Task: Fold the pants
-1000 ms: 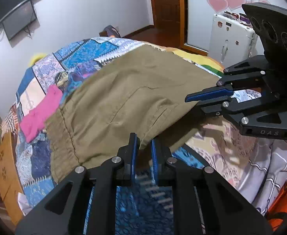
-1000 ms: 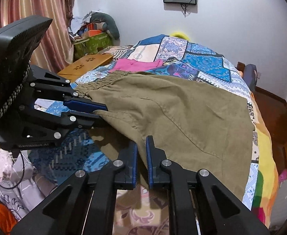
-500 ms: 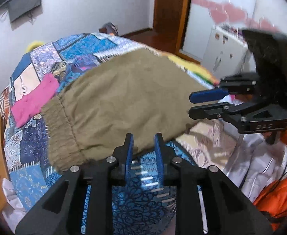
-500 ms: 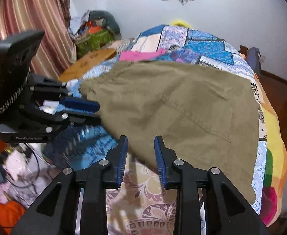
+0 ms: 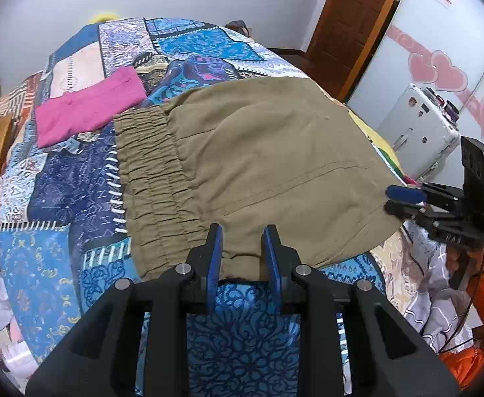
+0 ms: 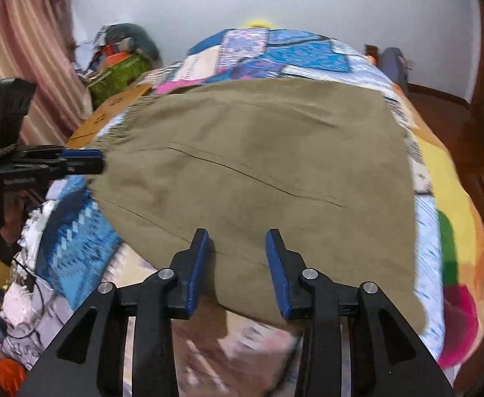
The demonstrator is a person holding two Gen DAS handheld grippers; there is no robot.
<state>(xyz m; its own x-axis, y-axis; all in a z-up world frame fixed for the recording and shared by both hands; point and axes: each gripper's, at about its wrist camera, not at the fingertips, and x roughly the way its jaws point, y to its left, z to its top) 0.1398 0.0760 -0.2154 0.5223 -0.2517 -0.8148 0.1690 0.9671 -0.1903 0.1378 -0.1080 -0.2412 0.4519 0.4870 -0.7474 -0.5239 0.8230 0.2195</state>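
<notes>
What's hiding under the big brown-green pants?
Around the olive pants you can see the patchwork bedspread they lie on, with a pink cloth beside them. Whatever is directly beneath stays covered, so I can't tell if anything else hides there.

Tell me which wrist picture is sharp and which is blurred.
Left wrist view: sharp; the olive pants show waistband gathers and seams crisply, with fisheye bending at the edges. Right wrist view: motion-blurred; the quilt smears, though the right hand-held gripper stays crisp.
</notes>
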